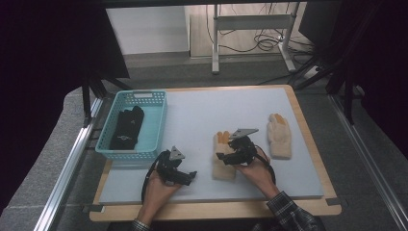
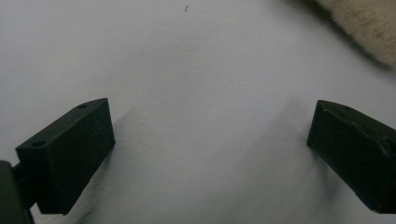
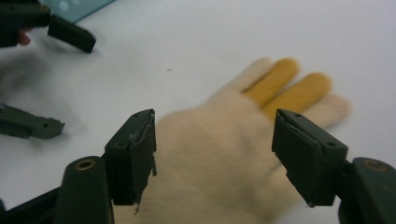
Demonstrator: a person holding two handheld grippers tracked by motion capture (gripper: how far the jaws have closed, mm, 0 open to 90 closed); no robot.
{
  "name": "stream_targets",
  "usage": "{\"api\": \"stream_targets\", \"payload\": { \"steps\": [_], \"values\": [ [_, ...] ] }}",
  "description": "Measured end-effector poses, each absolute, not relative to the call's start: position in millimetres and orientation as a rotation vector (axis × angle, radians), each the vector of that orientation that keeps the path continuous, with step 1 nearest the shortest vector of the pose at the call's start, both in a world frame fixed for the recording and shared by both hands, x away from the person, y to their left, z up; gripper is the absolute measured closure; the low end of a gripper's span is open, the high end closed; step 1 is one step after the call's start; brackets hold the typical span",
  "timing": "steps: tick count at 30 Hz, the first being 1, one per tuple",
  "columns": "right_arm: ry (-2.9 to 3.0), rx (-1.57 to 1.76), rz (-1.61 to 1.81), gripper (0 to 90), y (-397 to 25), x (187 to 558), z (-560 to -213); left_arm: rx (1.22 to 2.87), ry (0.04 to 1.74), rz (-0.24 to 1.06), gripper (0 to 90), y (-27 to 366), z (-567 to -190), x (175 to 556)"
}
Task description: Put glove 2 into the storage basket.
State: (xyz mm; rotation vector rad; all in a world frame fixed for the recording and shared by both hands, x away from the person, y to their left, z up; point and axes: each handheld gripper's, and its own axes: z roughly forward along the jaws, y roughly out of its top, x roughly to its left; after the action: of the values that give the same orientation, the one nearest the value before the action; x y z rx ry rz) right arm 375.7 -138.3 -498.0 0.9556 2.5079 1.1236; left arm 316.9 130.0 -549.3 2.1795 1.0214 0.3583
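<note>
A cream glove with yellow middle fingers (image 1: 224, 166) lies flat on the pale mat (image 1: 202, 115), fingers pointing away from me. My right gripper (image 1: 222, 156) hovers over it, open, one jaw on each side of the palm (image 3: 210, 158); in the right gripper view (image 3: 214, 119) the jaws straddle the glove without closing on it. A matching second glove (image 1: 280, 136) lies to the right. My left gripper (image 1: 191, 176) is open just above bare mat, left of the first glove. In the left gripper view (image 2: 210, 112) a fuzzy glove edge (image 2: 369, 28) shows at top right.
A teal plastic basket (image 1: 156, 122) stands at the table's left with black gloves (image 1: 127, 127) in it. The mat lies on a wooden tabletop (image 1: 308, 139). A white table frame (image 1: 252, 24) and cables stand on the floor beyond.
</note>
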Motion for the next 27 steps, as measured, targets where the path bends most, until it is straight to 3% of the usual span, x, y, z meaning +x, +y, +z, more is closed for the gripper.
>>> {"api": "stream_targets", "payload": {
  "steps": [8,21,27],
  "values": [
    [2.447,1.026,1.097,33.3,-184,397,-488,2.178,1.023,0.356,0.7,130,-549,317],
    [2.276,1.230,1.010,67.1,-280,413,-478,2.177,1.025,0.357,0.8,130,-549,317],
    [2.163,1.349,0.972,72.6,-326,415,-475,2.177,1.024,0.358,0.9,130,-549,317]
  ]
}}
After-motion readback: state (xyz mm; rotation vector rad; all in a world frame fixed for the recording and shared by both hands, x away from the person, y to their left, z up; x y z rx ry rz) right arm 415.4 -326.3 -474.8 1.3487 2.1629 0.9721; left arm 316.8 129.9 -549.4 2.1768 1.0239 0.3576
